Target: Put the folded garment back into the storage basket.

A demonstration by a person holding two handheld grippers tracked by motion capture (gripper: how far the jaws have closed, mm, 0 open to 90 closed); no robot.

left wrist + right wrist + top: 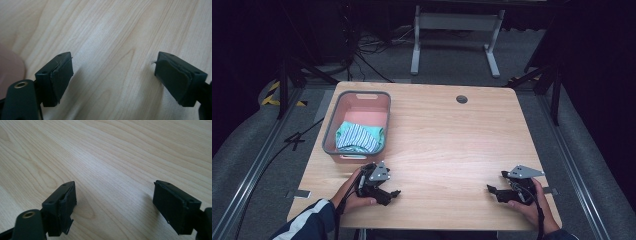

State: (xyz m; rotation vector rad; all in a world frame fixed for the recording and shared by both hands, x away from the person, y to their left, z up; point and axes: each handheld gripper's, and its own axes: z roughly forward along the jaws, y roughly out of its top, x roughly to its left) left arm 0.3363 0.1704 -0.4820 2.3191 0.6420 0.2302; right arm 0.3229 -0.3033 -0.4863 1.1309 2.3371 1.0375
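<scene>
In the high view, a pink basket (357, 102) with grey rim stands at the far left of the table (452, 145), with a striped cloth (358, 137) inside. The left gripper (389, 195) and right gripper (493, 192) rest near the near edge, well apart.

In the left gripper view, the left gripper (113, 75) has its jaws wide over bare wood.

In the right gripper view, the right gripper (113, 197) also has its jaws wide, holding nothing.
</scene>
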